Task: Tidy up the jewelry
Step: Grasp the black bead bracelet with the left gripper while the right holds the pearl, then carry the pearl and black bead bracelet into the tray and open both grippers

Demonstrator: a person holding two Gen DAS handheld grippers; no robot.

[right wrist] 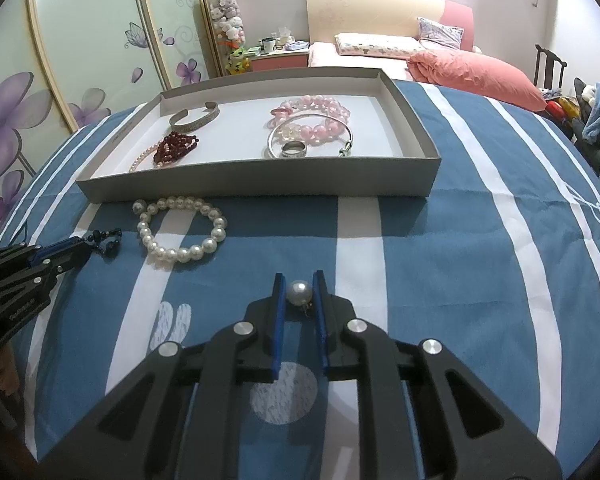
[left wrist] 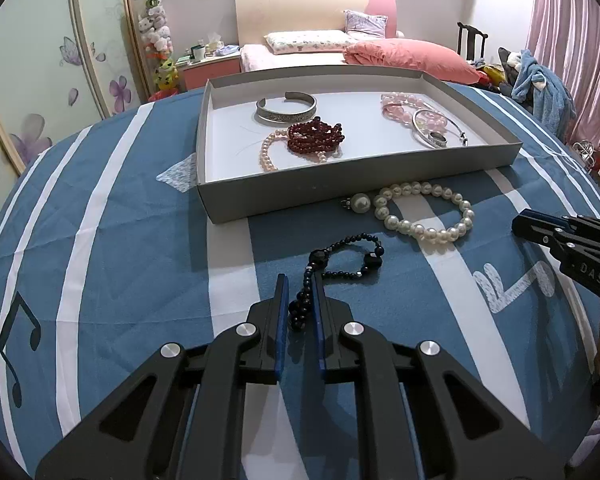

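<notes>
A grey tray (left wrist: pixel 340 184) (right wrist: pixel 260 188) on the blue striped cloth holds a silver cuff (left wrist: pixel 286 110), red beads (left wrist: pixel 316 136), a thin pearl strand (left wrist: pixel 268 156), pink beads (left wrist: pixel 404 106), a silver bangle and a ring (right wrist: pixel 294 148). My left gripper (left wrist: pixel 300 280) is shut on a black bead bracelet (left wrist: pixel 348 256) that trails onto the cloth. A white pearl bracelet (left wrist: pixel 424 212) (right wrist: pixel 180 228) lies in front of the tray. A pearl piece (left wrist: pixel 360 203) shows beside it in the left view. My right gripper (right wrist: pixel 298 276) is shut on a single pearl earring (right wrist: pixel 299 293).
The table is round and drops away at its edges. A bed with a pink quilt (right wrist: pixel 472 72) stands behind it. A flowered wardrobe (right wrist: pixel 60 60) is at the left. A chair piled with clothes (left wrist: pixel 540 88) is at the right.
</notes>
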